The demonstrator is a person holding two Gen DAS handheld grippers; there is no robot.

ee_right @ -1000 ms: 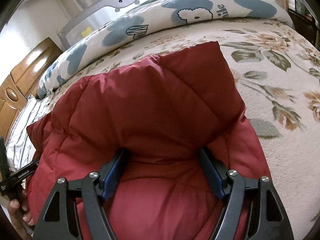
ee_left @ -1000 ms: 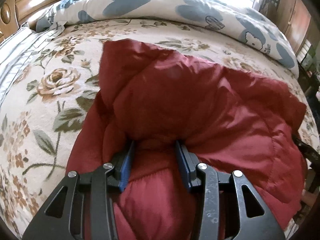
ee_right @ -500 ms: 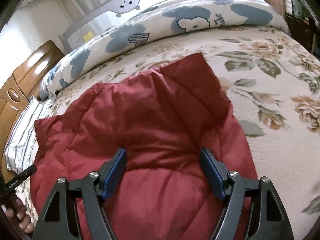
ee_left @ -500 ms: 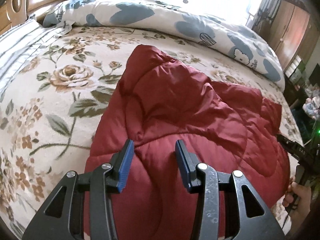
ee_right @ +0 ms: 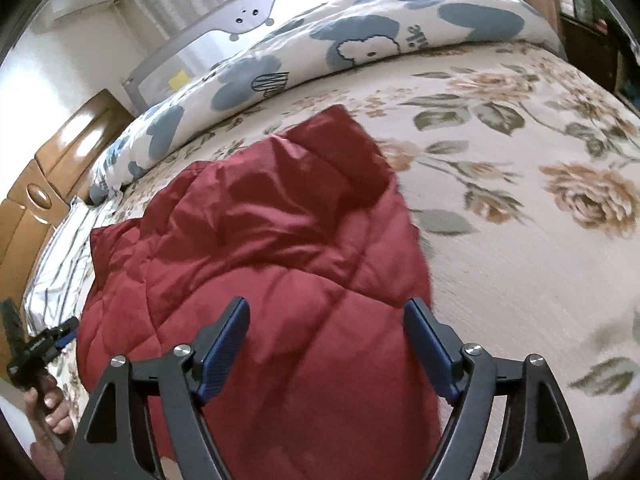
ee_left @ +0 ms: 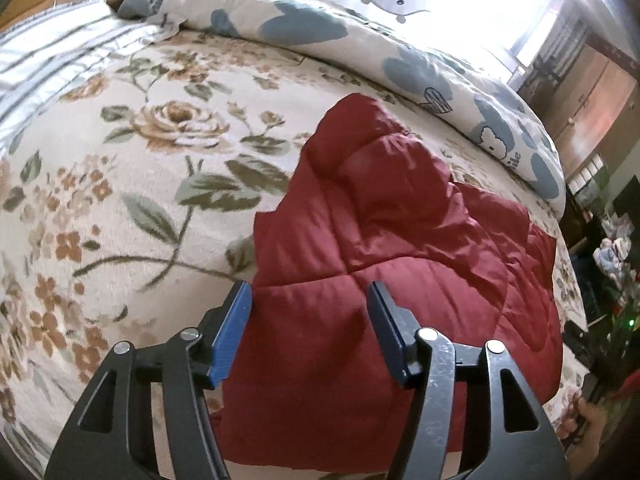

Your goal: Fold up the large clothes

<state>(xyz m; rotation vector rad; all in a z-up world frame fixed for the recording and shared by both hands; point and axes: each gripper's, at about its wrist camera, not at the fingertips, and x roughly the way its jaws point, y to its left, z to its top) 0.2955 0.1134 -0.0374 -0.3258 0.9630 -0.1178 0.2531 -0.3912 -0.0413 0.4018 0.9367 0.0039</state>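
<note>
A dark red quilted jacket (ee_left: 400, 248) lies folded over itself on the floral bedspread (ee_left: 120, 200). My left gripper (ee_left: 310, 292) hovers above the jacket's near left part, its jaws opening, blue pads clear of the fabric. In the right wrist view the same jacket (ee_right: 280, 240) fills the middle, and my right gripper (ee_right: 326, 306) hangs over its near right part, jaws opening wide with nothing pinched between them. The left gripper (ee_right: 64, 330) also shows at the far left, held by a hand (ee_right: 48, 404).
A white duvet with blue shapes (ee_left: 360, 48) lies rolled along the far side of the bed. A striped pillow (ee_left: 52, 52) and wooden headboard (ee_right: 52, 168) are at one end. A grey bed rail (ee_right: 240, 20) runs behind. Cabinets (ee_left: 592, 92) stand beyond the bed.
Both grippers let go of the jacket fold and drew back and up. The fold now rests flat on the jacket, and the left jaws stand wider than before.
</note>
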